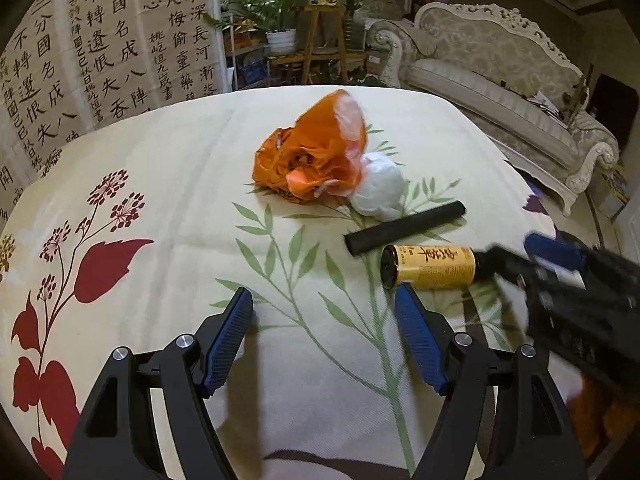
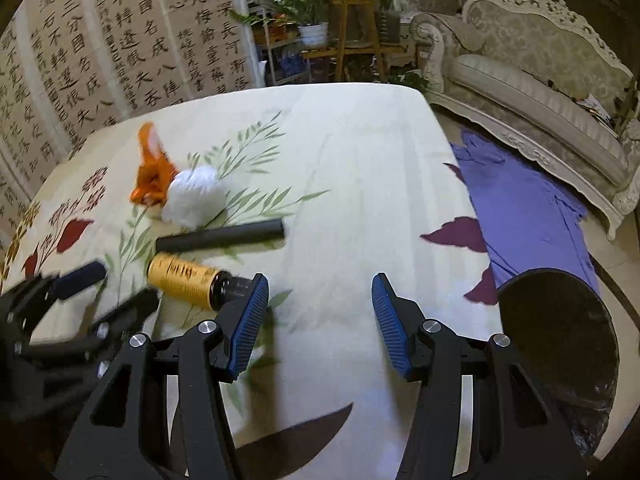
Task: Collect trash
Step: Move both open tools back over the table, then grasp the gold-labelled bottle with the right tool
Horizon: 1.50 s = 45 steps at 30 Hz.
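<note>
We hover both tools, left [image 1: 324, 300] and right [image 2: 320, 288], spread apart and empty. That bottle [image 1: 430, 266] lies sideways on the bench [image 1: 160, 168] — nudge it and it likely rolls, maybe knocking the tube [image 1: 404, 228].

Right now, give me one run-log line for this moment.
left hand-held gripper: open, empty | right hand-held gripper: open, empty | yellow-labelled dark bottle: lying on floral cloth, not yet grasped

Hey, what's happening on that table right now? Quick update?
Left gripper and right gripper open, empty. Orange plastic bag, white wad, black tube, yellow-labelled bottle uncollected. Nothing blocking.
</note>
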### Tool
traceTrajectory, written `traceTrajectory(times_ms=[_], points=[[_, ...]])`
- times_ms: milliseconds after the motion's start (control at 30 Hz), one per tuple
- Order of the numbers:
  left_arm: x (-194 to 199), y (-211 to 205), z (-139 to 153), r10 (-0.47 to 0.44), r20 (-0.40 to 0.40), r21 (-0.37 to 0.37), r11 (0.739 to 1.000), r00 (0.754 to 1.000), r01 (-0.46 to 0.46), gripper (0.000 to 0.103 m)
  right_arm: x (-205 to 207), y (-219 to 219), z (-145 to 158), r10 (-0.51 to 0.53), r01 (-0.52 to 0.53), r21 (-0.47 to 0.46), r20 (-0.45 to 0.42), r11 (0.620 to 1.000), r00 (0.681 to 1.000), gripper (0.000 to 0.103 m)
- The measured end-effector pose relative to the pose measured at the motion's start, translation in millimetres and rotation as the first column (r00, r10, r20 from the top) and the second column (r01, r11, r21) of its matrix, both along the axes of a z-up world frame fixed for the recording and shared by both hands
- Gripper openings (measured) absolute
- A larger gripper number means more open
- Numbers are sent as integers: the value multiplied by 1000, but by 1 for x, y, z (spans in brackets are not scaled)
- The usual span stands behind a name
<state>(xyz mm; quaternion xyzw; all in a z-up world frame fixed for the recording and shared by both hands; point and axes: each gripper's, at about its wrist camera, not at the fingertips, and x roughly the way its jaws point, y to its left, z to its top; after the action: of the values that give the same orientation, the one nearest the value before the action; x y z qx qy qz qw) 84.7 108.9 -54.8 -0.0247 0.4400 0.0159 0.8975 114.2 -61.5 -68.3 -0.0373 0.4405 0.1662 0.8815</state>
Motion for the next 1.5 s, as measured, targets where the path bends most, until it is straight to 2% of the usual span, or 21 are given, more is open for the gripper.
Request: traceTrajectory(times_ms=[200,300,500,733,833,900,1000,1233,1400,1467,1500], points=[[8,7,-1,15,-6,-8,1000,1000,-15,72,-22,8,1,60,-61,-20,-13,998,998,54],[5,12,0,26,-1,-25,999,1000,-26,72,-27,7,8,56,-55,-24,4,998,998,54],[-7,22,4,58,12,-25,998,998,-58,72,-18,21,18,97,-97,-3,35,995,995,54],[-16,44,2,126,6,-36,991,992,-125,72,-8,59,9,172,-171,-12,27,985,985,53],[-19,52,3,139,5,-55,989,990,-138,73,-8,66,1,189,-189,-21,-2,982,982,47],[-22,54,4,142,12,-48,989,990,-141,73,-13,67,0,192,-192,-48,11,980,981,35],[-23,56,4,146,11,-60,988,989,-145,73,-20,62,1,188,-187,-60,8,980,982,23],[-21,46,6,97,25,-27,995,995,-97,73,-33,27,0,59,-58,-65,21,996,998,23],[-15,46,4,89,19,-30,996,996,-88,73,-25,11,-1,-6,8,-61,26,998,1000,23],[-13,43,5,82,22,-26,996,996,-82,73,-19,9,-1,-21,22,-49,19,999,1000,29],[-12,42,6,78,25,-24,997,997,-78,73,-17,9,-1,-22,22,-45,18,999,1000,39]])
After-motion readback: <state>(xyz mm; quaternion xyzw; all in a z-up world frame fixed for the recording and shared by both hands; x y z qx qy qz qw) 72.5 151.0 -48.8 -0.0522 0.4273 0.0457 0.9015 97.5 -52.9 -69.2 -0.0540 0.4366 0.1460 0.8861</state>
